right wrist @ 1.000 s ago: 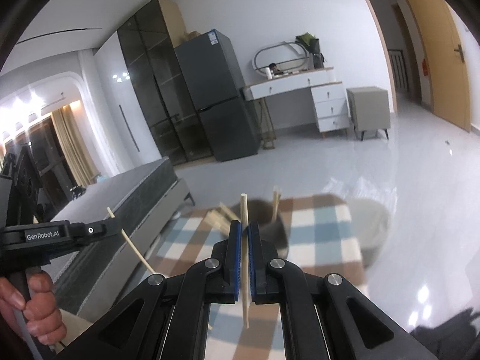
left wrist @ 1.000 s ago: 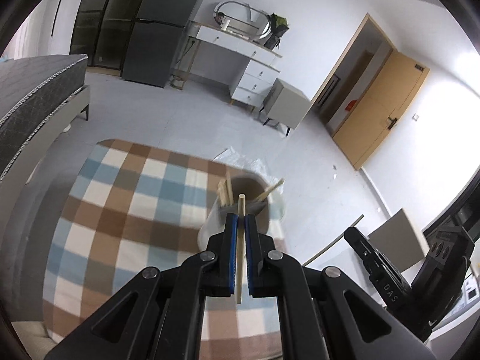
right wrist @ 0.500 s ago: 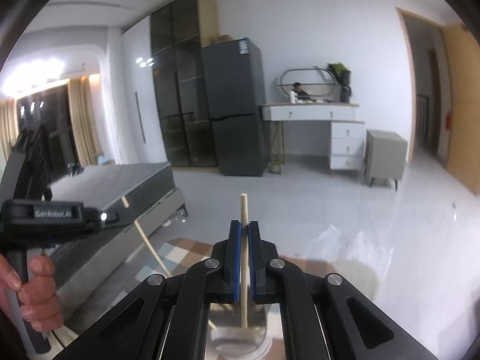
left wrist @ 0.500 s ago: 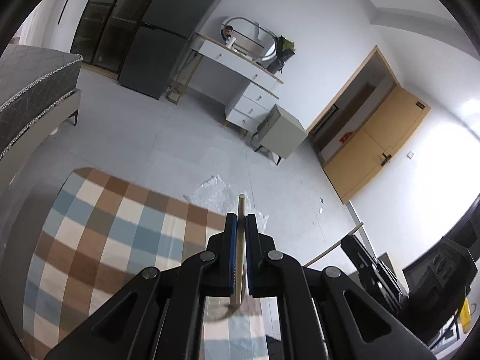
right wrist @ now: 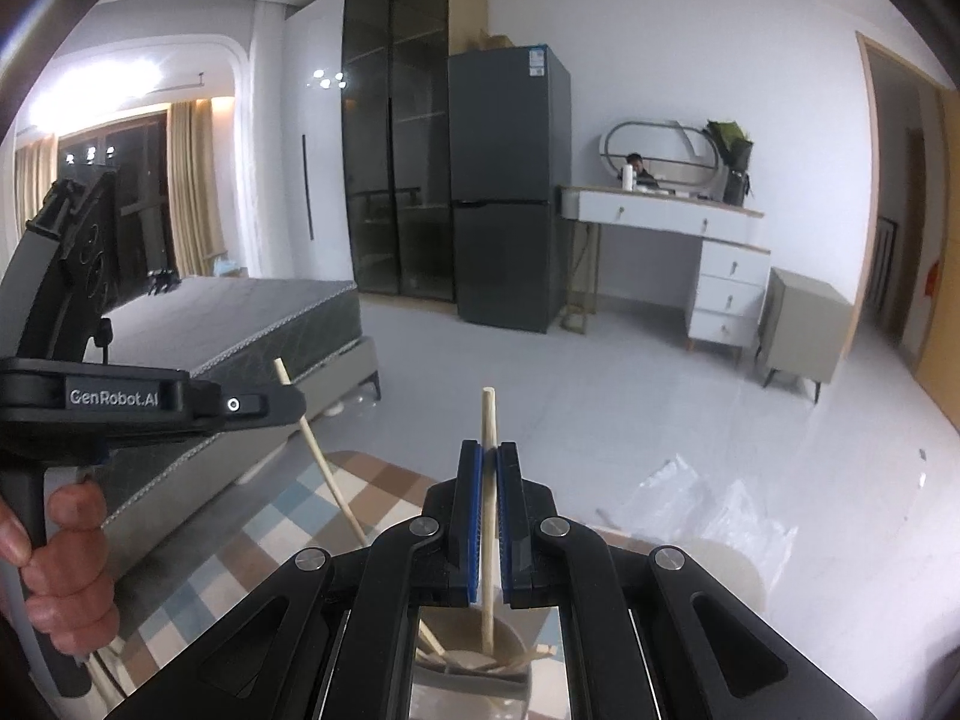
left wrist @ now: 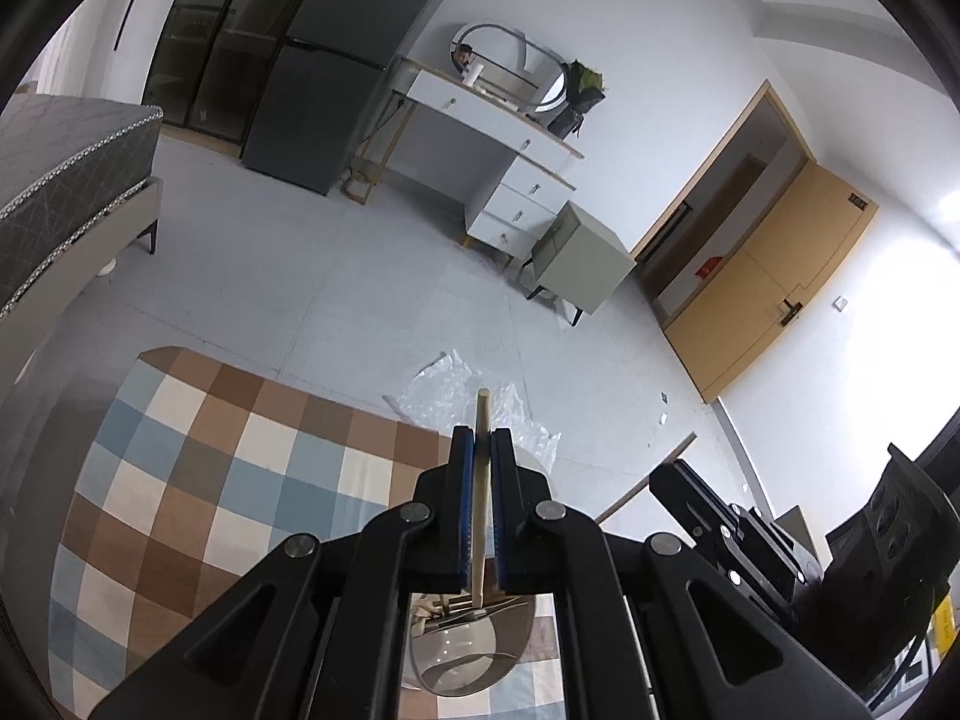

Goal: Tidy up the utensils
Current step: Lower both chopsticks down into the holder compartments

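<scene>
Each wooden chopstick is held near-vertical so that its lower end points into the holder below. The left chopstick (left wrist: 482,498) is pinched between the blue-padded fingers of the left gripper (left wrist: 482,450), closed tight on the shaft; its tip hangs just over the mouth of the utensil cup (left wrist: 468,642), where other sticks already lean. The right chopstick (right wrist: 489,510) is clamped likewise by the right gripper (right wrist: 490,462), fingers shut on it, its lower end reaching down into the same cup (right wrist: 474,660) (whether it touches the bottom cannot be told). The cup stands on the bench, which is covered by a checked cloth (left wrist: 198,468) of brown, blue and cream. The person's left hand (right wrist: 66,564) grips the handle of the left tool. Judged from this alignment, release into the cup is the step in hand; a tilted drop could knock the leaning sticks.
</scene>
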Available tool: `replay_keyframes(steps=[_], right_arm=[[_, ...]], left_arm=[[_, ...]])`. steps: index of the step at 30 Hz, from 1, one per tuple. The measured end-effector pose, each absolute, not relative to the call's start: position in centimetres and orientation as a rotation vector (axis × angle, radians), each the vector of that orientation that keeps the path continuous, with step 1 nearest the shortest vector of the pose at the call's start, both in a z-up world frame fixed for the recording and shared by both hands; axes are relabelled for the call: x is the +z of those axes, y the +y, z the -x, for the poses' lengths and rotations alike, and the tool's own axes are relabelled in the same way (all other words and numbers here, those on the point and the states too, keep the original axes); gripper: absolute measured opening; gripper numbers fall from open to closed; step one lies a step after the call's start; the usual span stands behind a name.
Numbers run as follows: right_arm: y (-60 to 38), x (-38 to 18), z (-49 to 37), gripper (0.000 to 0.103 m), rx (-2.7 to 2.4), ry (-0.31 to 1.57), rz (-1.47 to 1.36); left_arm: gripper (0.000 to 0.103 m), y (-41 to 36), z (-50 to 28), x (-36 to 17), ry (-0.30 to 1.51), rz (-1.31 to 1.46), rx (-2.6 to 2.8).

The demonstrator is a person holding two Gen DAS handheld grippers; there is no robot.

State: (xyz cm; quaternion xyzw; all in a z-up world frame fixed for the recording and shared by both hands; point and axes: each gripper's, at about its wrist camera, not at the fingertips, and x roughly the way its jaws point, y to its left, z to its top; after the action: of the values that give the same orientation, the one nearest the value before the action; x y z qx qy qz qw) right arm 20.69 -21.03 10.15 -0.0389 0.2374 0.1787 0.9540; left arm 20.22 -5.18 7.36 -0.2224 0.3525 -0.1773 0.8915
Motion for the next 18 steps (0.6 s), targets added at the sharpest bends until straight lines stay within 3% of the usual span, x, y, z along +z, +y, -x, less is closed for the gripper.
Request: replay_keyframes(steps=[18], right_arm=[[-19.7,5.6,-22.1,0.004,0.438,0.627,0.167]], left_arm=[[0.001,-7.2,-19.8,5.3,0.800,0.375,-0.373]])
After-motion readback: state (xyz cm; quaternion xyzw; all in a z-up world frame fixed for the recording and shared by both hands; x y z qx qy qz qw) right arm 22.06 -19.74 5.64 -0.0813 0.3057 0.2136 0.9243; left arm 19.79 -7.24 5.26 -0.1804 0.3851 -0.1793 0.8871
